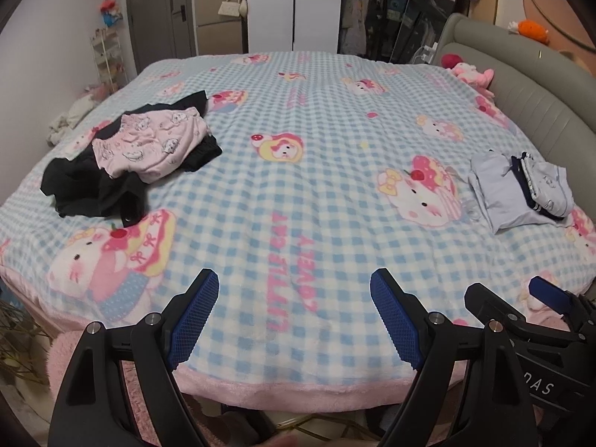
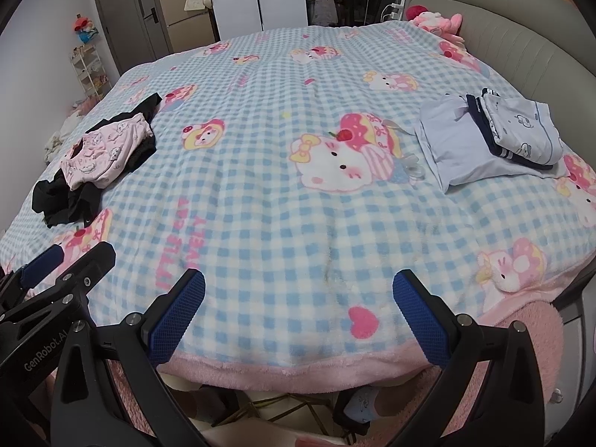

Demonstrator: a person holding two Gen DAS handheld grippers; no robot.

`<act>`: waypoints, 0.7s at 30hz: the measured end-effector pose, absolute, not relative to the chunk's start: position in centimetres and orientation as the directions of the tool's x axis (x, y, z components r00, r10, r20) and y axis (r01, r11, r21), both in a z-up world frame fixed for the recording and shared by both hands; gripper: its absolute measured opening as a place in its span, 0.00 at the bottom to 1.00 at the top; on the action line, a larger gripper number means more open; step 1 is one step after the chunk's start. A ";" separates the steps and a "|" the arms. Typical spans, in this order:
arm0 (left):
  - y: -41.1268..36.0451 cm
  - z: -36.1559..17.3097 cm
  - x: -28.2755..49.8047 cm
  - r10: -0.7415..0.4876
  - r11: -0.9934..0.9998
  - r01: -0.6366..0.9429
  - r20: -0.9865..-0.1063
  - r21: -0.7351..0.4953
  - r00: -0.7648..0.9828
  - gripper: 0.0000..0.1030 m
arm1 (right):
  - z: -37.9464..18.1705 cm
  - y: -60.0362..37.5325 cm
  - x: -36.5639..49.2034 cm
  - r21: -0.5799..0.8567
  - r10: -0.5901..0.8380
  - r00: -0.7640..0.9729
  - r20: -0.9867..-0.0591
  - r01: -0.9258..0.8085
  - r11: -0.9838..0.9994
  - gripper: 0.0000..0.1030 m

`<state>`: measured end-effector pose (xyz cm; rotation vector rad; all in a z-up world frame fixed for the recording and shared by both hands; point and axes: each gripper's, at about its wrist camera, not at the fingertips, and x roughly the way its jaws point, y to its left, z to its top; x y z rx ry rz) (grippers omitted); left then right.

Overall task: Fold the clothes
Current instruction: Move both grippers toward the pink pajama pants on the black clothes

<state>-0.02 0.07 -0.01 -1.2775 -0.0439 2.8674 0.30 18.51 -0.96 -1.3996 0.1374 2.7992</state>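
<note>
A loose heap of clothes lies on the left of the bed: a pink printed garment [image 1: 149,143] [image 2: 102,152] on top of black garments [image 1: 89,190] [image 2: 63,197]. On the right sits a folded stack [image 1: 521,193] [image 2: 495,138] of pale blue and navy pieces. My left gripper [image 1: 294,283] hangs open over the near edge of the blanket, nothing between its blue pads. My right gripper [image 2: 298,283] is open too, beside it and empty. Each gripper shows at the other view's lower corner: the right gripper [image 1: 521,298], the left gripper [image 2: 70,257].
A blue-and-white checked blanket [image 1: 298,193] [image 2: 279,205] with cartoon cats covers the bed, pink trim at the near edge. A grey padded headboard [image 1: 529,85] runs along the right. Pink plush toys [image 1: 473,72] lie at the far right corner. Wardrobes and a door stand behind.
</note>
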 end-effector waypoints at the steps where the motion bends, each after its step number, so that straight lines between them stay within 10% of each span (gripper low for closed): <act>1: 0.1 0.0 0.0 0.026 -0.999 0.006 -0.747 -0.040 -0.664 0.83 | -0.9 18.5 0.3 0.073 -0.032 -0.603 -0.797 -0.044 -0.996 0.99; 21: -10.0 -0.7 -3.8 0.132 -0.958 0.107 -0.739 -0.266 -0.661 0.80 | 0.2 10.3 -6.9 0.156 -0.306 -0.558 -0.771 0.301 -0.941 0.87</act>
